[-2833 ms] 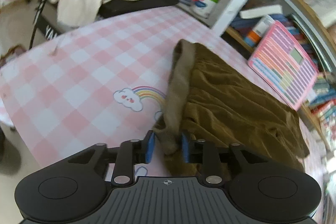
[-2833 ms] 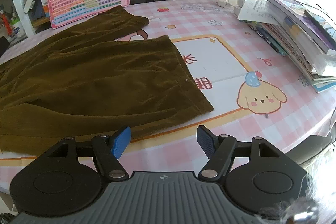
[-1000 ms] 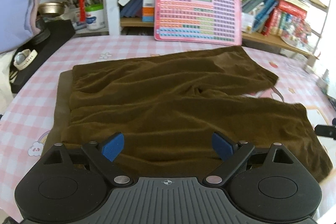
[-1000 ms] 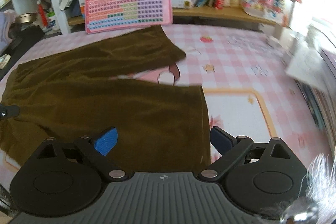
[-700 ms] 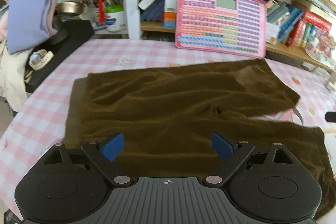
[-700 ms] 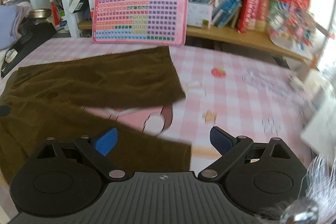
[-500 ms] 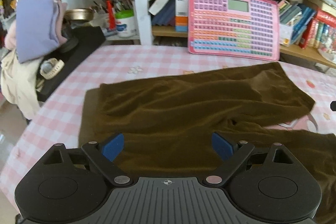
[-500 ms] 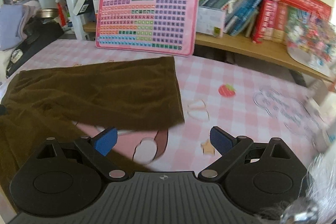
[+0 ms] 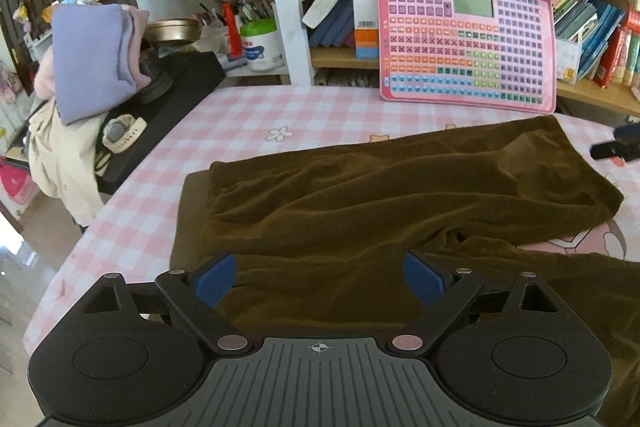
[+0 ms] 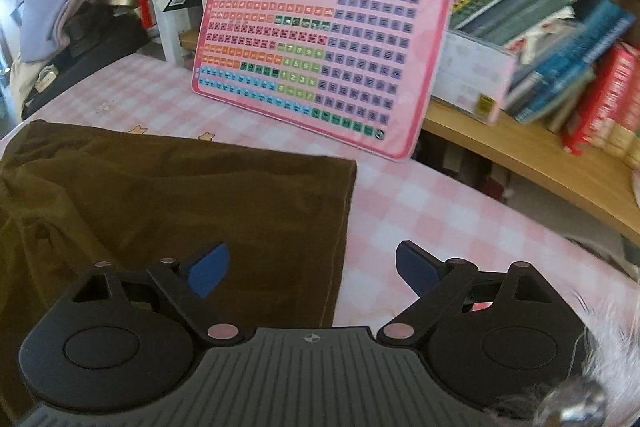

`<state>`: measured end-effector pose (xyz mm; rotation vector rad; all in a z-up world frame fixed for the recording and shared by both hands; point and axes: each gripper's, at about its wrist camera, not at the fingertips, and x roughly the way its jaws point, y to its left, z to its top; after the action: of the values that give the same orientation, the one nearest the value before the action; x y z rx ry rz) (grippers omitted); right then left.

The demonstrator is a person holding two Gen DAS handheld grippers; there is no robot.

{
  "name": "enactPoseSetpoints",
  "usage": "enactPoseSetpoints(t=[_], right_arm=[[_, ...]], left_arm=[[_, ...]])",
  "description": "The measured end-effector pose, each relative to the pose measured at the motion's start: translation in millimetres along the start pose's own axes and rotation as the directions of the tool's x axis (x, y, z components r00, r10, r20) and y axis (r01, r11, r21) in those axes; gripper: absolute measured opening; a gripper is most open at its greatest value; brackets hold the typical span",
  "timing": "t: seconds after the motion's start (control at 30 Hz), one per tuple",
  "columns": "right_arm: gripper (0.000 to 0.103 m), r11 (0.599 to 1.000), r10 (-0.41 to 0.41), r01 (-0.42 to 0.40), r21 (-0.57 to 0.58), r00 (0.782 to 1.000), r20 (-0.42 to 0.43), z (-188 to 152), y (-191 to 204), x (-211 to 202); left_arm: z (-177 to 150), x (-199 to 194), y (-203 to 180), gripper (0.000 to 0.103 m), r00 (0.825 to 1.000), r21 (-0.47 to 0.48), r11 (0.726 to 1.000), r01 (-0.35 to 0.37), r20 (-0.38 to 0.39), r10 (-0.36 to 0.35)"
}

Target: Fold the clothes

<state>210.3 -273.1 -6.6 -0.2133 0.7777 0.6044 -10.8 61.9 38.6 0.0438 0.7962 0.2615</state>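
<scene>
Brown corduroy trousers [image 9: 360,195] lie spread flat on the pink checked tablecloth [image 9: 248,115], waistband to the left and both legs running right. My left gripper [image 9: 320,277] hovers open over the waist end, nothing between its blue pads. In the right wrist view the far leg's cuff [image 10: 340,211] sits just ahead of my right gripper [image 10: 312,269]. Its jaws stand wide and are closing a little; the cuff edge lies below and between them, and the pads do not press on it. The right gripper's tip [image 9: 618,147] shows at the left view's right edge.
A pink keyboard toy [image 9: 466,43] leans against the bookshelf [image 10: 540,39] at the table's back. A black stand [image 9: 176,95] with a folded lilac garment [image 9: 92,63], a beige cloth and a watch sits at the left. A pen cup [image 9: 260,43] stands on the shelf.
My right gripper swept from the near leg's hem across to the far leg's cuff near the keyboard toy. The left gripper tilted up slightly over the waist. Both stayed open.
</scene>
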Motion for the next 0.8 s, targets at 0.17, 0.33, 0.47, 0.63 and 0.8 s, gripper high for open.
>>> enactPoseSetpoints(t=[0.17, 0.33, 0.47, 0.63, 0.8], right_arm=[[0.079, 1.0, 0.018, -0.018, -0.015, 1.0, 0.003, 14, -9, 25], [0.066, 1.0, 0.027, -0.027, 0.005, 1.0, 0.012, 26, -22, 42], [0.06, 0.999, 0.036, -0.036, 0.009, 0.999, 0.0, 32, -30, 55], [0.058, 0.999, 0.04, -0.04, -0.011, 0.999, 0.004, 38, -31, 66], [0.05, 0.999, 0.041, -0.042, -0.01, 0.999, -0.011, 44, -32, 82]], left_arm=[[2, 2, 4, 0.093, 0.999, 0.013, 0.999, -0.046, -0.003, 0.046], [6, 2, 8, 0.093, 0.998, -0.005, 0.998, -0.069, 0.004, 0.069], [11, 8, 7, 0.093, 0.996, 0.047, 0.995, -0.086, 0.03, 0.085], [30, 25, 13, 0.093, 0.996, 0.152, 0.988, -0.042, 0.088, 0.029], [63, 75, 21, 0.092, 0.999, 0.242, 0.97, -0.034, 0.02, 0.03]])
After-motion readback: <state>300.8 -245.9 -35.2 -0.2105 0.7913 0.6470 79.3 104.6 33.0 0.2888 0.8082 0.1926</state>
